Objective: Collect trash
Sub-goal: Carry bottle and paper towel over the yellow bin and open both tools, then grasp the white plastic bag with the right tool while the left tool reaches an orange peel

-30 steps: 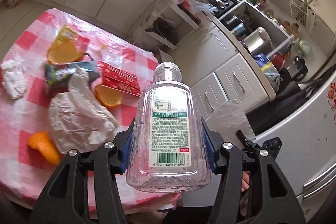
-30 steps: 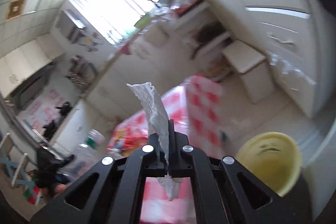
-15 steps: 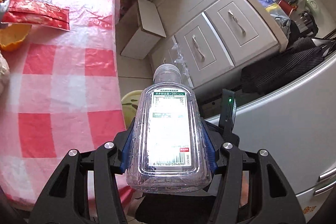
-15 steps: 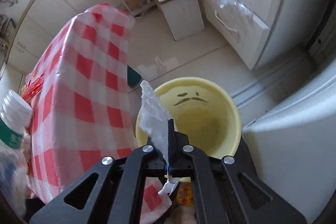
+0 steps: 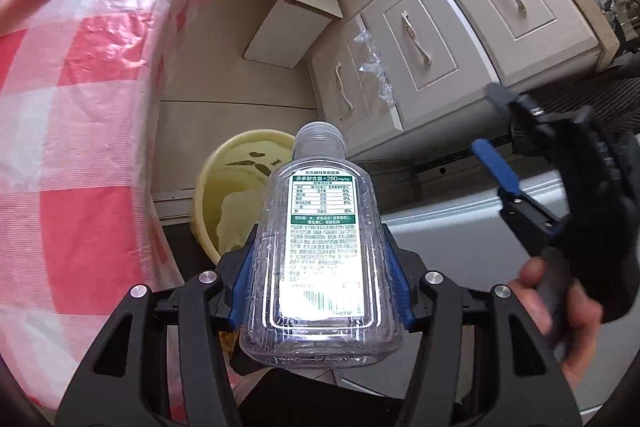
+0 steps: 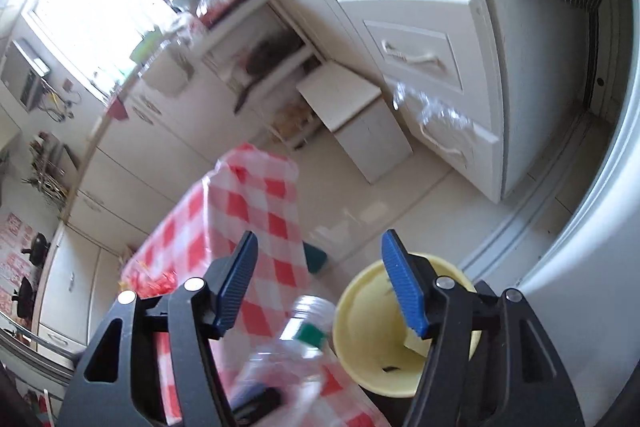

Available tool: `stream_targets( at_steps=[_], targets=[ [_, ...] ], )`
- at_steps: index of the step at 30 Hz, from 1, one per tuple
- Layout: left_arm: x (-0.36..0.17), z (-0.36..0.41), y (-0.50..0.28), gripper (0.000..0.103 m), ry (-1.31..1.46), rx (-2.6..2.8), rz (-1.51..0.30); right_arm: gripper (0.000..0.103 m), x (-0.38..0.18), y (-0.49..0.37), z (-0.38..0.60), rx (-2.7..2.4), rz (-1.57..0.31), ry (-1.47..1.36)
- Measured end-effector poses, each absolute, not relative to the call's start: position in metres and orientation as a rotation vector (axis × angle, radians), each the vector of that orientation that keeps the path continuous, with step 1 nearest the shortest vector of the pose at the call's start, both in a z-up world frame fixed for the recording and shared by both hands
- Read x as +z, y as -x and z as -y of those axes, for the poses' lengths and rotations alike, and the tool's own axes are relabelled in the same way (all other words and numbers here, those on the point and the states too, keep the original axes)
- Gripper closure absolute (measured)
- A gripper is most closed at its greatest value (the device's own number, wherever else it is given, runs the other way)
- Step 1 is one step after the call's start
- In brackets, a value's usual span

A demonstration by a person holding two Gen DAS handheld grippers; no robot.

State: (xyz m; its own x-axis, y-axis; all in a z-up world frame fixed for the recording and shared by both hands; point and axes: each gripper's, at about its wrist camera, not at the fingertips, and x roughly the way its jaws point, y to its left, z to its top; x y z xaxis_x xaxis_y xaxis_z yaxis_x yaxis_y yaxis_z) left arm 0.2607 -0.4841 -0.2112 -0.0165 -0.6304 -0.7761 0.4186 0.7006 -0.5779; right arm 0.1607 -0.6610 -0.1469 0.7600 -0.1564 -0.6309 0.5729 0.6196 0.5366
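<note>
My left gripper (image 5: 320, 267) is shut on a clear empty plastic bottle (image 5: 320, 259) with a green and white label, held above the yellow bin (image 5: 224, 195) on the floor beside the table. A white tissue (image 5: 230, 217) lies inside the bin. My right gripper (image 6: 320, 283) is open and empty above the bin (image 6: 368, 339); it also shows in the left wrist view (image 5: 516, 187) at the right. The bottle (image 6: 296, 351) appears blurred low in the right wrist view.
The table with a red and white checked cloth (image 5: 72, 131) stands left of the bin. Cream cabinet drawers (image 5: 420, 39) and a small white stool (image 5: 296, 11) lie beyond. A grey fridge door (image 5: 460, 227) is at the right.
My right gripper opened and let go of the white tissue, which now lies in the bin. My left gripper carried the bottle from over the table to above the bin.
</note>
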Motion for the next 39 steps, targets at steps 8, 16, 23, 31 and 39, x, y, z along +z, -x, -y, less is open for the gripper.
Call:
stream_targets(
  at_steps=[8, 16, 23, 31, 39],
  targets=[
    [-0.247, 0.531, -0.27, 0.041, 0.119, -0.728, -1.441, 0.037, -0.124, -0.173, 0.652, -0.398, -0.536, -0.711],
    [-0.164, 0.467, -0.251, 0.035, 0.035, -0.774, -1.188, 0.034, -0.112, -0.176, 0.645, -0.379, -0.449, -0.74],
    [-0.091, 0.306, -0.242, 0.021, -0.019, -0.588, -0.895, 0.031, -0.101, -0.207, 0.599, -0.282, -0.476, -0.678],
    [-0.101, 0.093, -0.256, 0.019, 0.172, -0.208, -0.908, 0.028, -0.087, -0.237, 0.525, -0.158, -0.514, -0.549],
    [-0.111, 0.001, -0.24, 0.019, 0.317, -0.116, -0.882, 0.026, -0.097, -0.264, 0.451, -0.05, -0.587, -0.451]
  ],
)
